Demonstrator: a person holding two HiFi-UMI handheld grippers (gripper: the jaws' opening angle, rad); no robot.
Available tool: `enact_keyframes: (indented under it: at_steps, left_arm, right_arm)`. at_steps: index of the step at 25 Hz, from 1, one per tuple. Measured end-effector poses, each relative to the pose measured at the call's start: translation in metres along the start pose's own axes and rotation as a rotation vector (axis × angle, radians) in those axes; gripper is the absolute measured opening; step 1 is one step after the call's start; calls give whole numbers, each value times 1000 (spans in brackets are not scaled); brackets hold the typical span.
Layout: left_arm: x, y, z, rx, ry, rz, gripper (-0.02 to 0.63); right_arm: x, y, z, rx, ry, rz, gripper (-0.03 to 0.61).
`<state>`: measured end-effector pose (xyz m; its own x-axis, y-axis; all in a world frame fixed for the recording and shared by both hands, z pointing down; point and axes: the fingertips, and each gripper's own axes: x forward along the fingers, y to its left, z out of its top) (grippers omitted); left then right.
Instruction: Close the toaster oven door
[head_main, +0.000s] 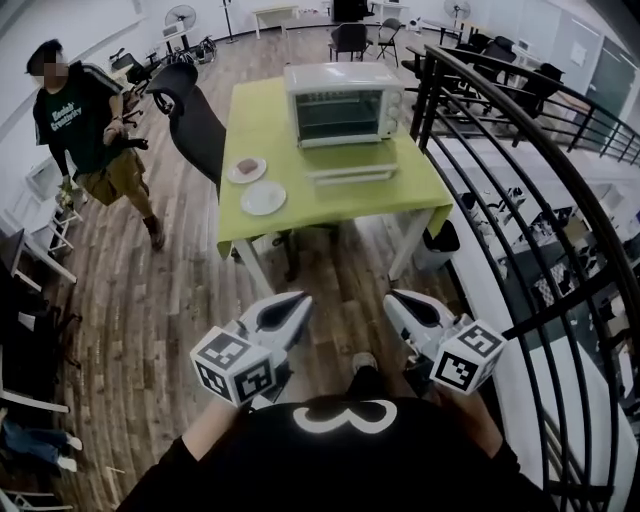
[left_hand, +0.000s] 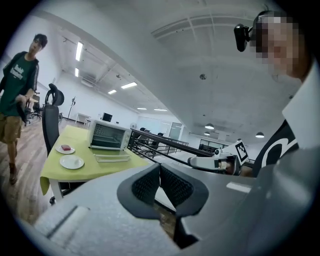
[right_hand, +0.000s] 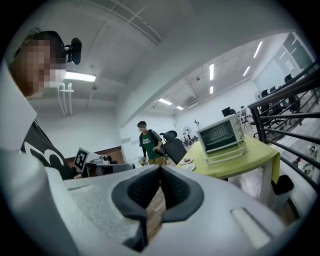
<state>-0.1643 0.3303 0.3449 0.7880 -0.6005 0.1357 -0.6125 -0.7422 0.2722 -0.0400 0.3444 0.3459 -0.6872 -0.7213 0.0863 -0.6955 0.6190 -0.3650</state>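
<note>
- Silver-white boxy toaster oven (head_main: 345, 103) stood at the far edge of the lime-green rectangular table (head_main: 262, 115). Its glass door (head_main: 352, 173) lay folded down flat, open, pointing to the near edge.
- Two round white plates (head_main: 263, 198) sat by the table's left edge.
- Left gripper (head_main: 298, 298): jaws pressed together, nothing between them, well apart from the table.
- Right gripper (head_main: 392, 298): jaws likewise together, empty.

White toaster oven (head_main: 344, 103) on green table (head_main: 262, 130), door (head_main: 351, 173) open flat

Floor (head_main: 150, 320) free up to table (head_main: 300, 205), toaster oven door (head_main: 350, 173) jutting forward, railing (head_main: 520, 130) at right
</note>
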Motion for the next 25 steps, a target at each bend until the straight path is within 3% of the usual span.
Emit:
enact_keyframes:
  at_steps: [7, 14, 19, 25]
  left_arm:
    - [134, 48, 15, -53, 39, 43, 12]
    - [248, 83, 34, -42, 54, 91, 12]
    - [280, 102, 42, -23, 44, 149, 12]
    - [288, 140, 32, -53, 55, 215, 14]
  right_arm:
    - [37, -134, 35, 68, 62, 22, 2]
    - [69, -241, 68, 67, 98, 55, 2]
    - [78, -287, 90, 34, 82, 44, 2]
    - [95, -329, 89, 56, 93, 9, 3]
